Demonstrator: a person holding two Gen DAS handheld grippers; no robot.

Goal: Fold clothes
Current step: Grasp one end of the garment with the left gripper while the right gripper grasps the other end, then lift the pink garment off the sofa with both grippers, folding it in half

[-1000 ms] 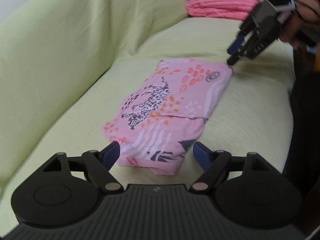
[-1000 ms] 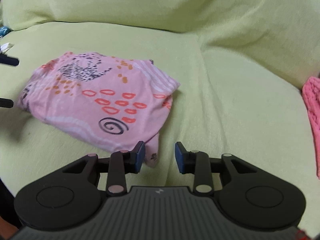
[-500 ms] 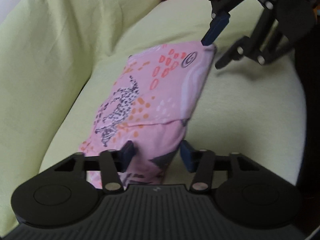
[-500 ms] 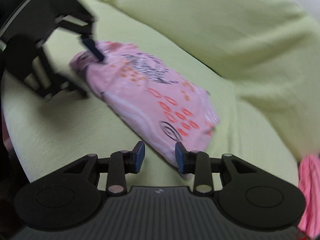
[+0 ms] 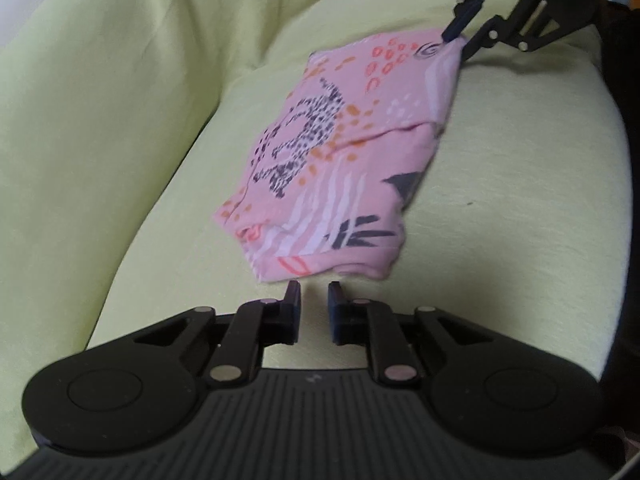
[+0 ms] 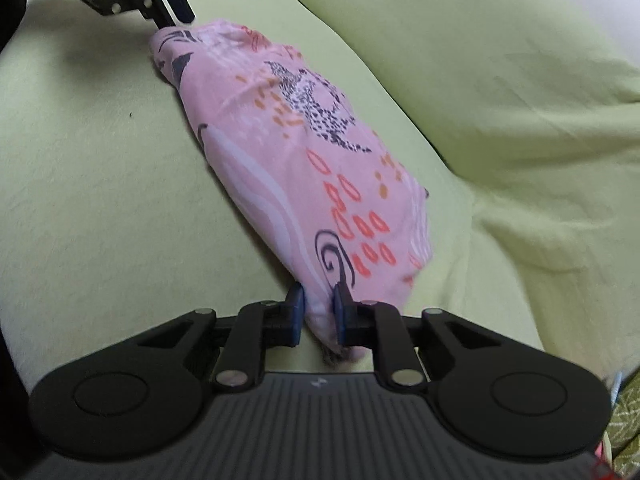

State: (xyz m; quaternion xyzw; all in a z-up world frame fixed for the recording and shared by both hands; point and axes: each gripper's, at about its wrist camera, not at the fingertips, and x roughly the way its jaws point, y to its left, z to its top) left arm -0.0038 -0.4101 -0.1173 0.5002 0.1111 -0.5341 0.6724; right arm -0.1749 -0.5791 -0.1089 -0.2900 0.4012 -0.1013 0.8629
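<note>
Risking a lopsided lift of the pink garment (image 5: 344, 152), lying folded on the sofa (image 5: 500, 240) seat: pinched at one corner by the nearly closed right gripper (image 6: 318, 304), perhaps only nudged at the opposite hem by the left gripper (image 5: 314, 300) (narrow gap looks empty, bite unconfirmable). Differs from a second ago: both jaws have just been closing, the left from wide astride the hem.

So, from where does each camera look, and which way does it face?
Left wrist: on the left gripper, facing along the pink cloth on the sofa; own jaws just closing at its hem, nothing clearly between.
Right wrist: on the right gripper, facing the opposite way; own jaws just closed further, on the cloth's corner.
Both show cloth, sofa and the other gripper.
</note>
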